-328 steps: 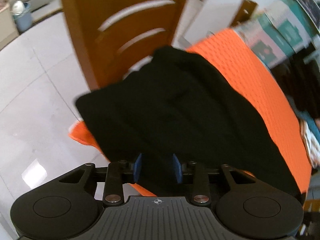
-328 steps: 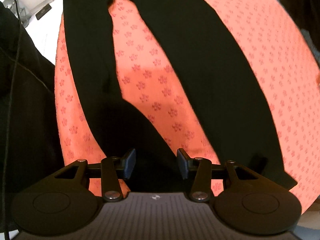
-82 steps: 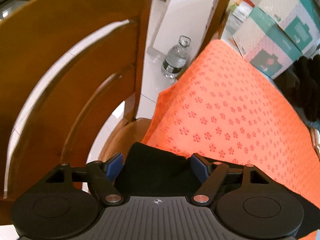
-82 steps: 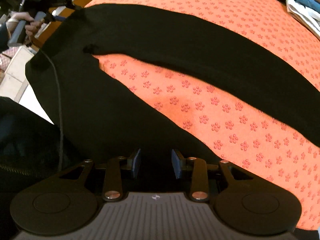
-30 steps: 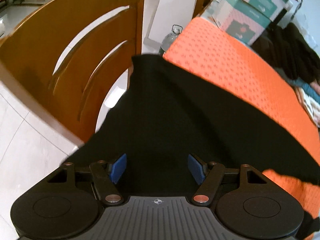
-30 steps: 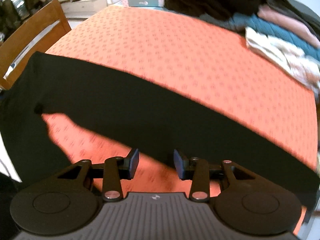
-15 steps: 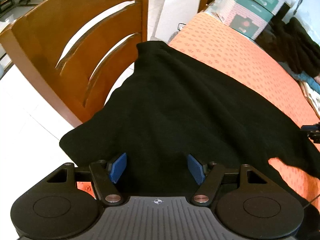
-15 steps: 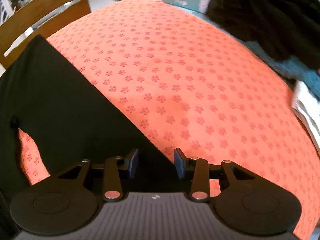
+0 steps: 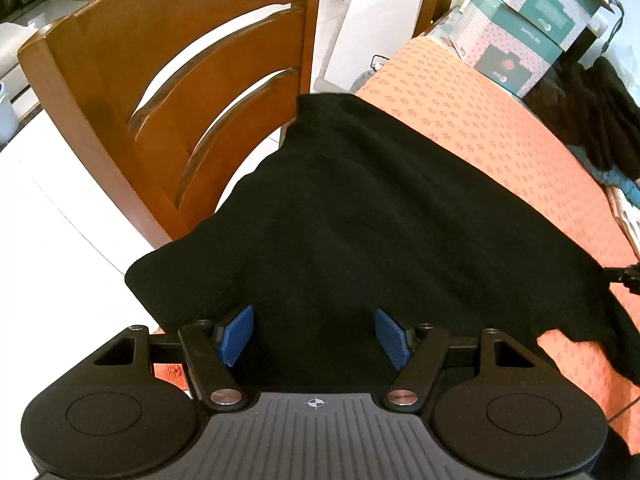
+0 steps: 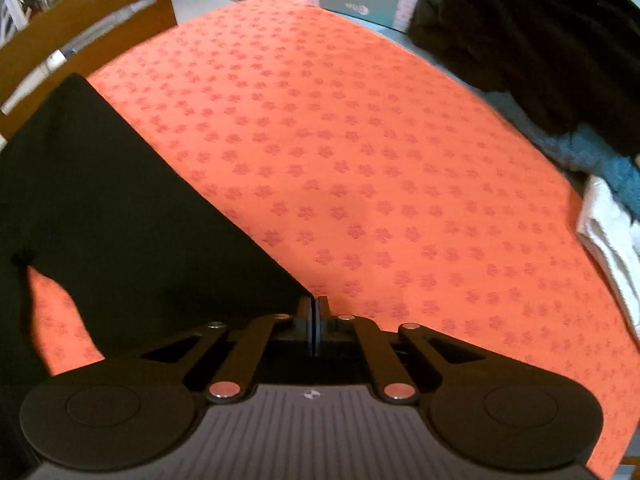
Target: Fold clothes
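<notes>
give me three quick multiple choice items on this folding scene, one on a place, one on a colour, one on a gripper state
1. Where does the wooden chair stand relative to the black garment in the left wrist view?
A. left of it
B. right of it
C. on top of it

2. What colour is the cloth that covers the table?
A. blue with stripes
B. orange with small flowers
C. plain white

3. How does the right gripper stand?
A. wide open above the cloth
B. out of view
C. shut at the edge of the black garment

Answers:
1. A, the chair back fills the left side, beside the garment's edge.
2. B, orange with a flower print shows in both views.
3. C, its fingers meet with no gap at the garment's corner, while the left gripper is open.
</notes>
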### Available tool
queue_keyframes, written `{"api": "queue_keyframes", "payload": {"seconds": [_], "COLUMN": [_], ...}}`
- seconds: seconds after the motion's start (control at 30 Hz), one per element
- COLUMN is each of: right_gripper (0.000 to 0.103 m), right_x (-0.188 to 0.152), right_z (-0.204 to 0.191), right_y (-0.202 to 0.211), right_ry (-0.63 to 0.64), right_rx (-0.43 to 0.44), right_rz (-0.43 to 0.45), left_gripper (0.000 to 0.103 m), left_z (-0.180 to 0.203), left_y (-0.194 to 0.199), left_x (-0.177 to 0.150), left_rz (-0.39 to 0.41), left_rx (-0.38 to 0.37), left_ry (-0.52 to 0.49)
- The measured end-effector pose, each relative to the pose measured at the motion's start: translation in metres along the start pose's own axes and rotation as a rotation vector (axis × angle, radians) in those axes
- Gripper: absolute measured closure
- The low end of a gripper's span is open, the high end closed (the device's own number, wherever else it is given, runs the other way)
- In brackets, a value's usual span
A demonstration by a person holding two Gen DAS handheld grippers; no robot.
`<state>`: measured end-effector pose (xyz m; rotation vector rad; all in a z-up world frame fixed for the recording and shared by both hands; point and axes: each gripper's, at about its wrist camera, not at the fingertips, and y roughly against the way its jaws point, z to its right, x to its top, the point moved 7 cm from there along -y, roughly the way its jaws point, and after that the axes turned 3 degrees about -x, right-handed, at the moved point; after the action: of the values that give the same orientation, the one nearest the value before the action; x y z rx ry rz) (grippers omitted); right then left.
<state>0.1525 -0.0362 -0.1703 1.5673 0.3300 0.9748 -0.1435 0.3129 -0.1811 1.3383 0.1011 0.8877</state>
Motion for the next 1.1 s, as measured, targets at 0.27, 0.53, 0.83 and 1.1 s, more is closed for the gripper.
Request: {"api": "queue_keyframes", "payload": {"seconds": [0.27,0.53,0.83,1.1], "right_gripper": [0.081,0.071,0.067,0.066], "right_x": [-0.013,-0.063,-0.169,-0.235], "right_z": [0.013,0.044,0.1,0.143], "right_y": [0.027,0.056,0.09,0.101], "right_ry": [-0.059,-0.192,-0.402,-0.493], "right_rx": [-0.058,-0.129,-0.196,-0.229], "right_rz": [0.039,0.026,-0.038,-0.075], "left_gripper": [0.033,0.033,0.032,0.031], "left_z": [0.001,0.016,0.074,0.136], "left_y": [0.001,0.012,0.016,0.009], "left_x": [0.002,0.006,0.007,-0.009], "left_rz": [-0.01,-0.015,-0.042,-0.056], "left_rx": [0.011,-0.024,-0.114,-0.137], "left_ry": [-0.01,-0.056,-0.131,-0.174]}}
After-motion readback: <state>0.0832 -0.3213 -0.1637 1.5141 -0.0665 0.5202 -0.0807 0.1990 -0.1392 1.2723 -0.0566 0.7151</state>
